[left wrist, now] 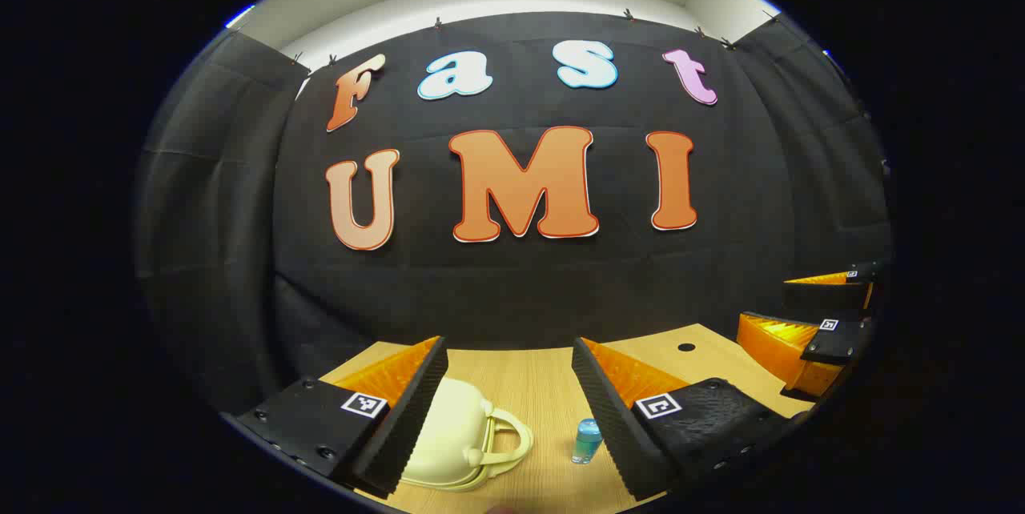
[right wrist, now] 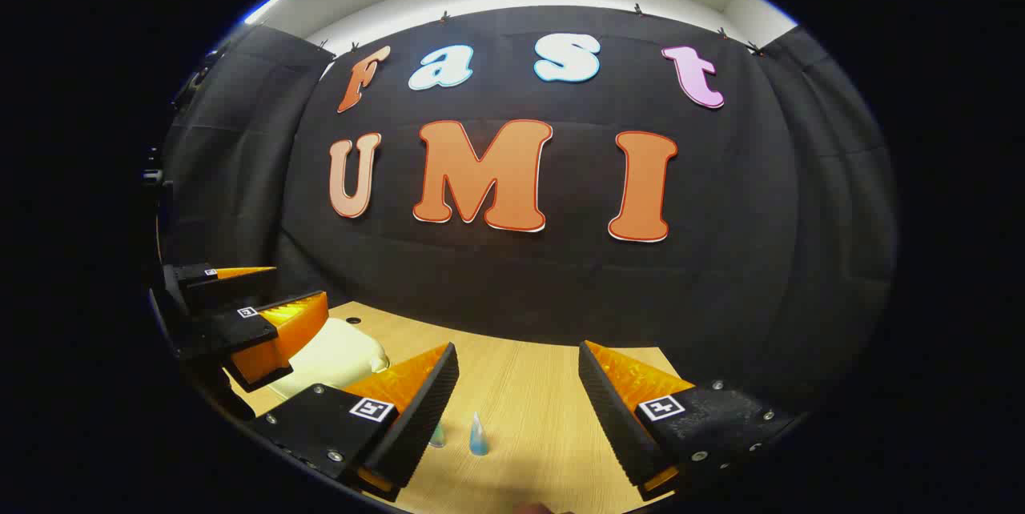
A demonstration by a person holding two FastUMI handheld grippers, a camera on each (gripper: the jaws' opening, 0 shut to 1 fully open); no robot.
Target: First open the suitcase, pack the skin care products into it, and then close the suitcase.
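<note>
Left gripper view, read from left to right, has the left gripper (left wrist: 509,402) hovering above the pale wooden bench (left wrist: 536,386) with its jaws standing wide apart and holding nothing. The small cream-yellow hard-shell suitcase with a looped carry handle (left wrist: 460,438) lies closed on the bench, partly hidden behind the left-hand jaw, its handle reaching out into the gap between the two jaws. Further right in that gap, just beside the inner face of the right-hand jaw but not pinched by it, stands a small clear blue bottle with a pale cap (left wrist: 586,441), upright on the wood. A small dark round hole (left wrist: 686,347) shows in the bench top beyond the right-hand jaw, and at the far right edge the right gripper (left wrist: 833,314) hangs over the corner of the bench, its jaws apart as well. Right gripper view, again from the left, shows the left gripper (right wrist: 248,298) at the edge, above the cream suitcase (right wrist: 336,354), which lies on the bench (right wrist: 528,386) behind and to the left of the near left-hand jaw. The right gripper (right wrist: 516,410) has its jaws open and empty; a small clear greenish item (right wrist: 437,436) peeks out just beside the left-hand jaw, too hidden to tell its shape, and a small blue cone-shaped bottle (right wrist: 478,434) stands upright in the gap between the jaws, nearer the left one and touching neither.
</note>
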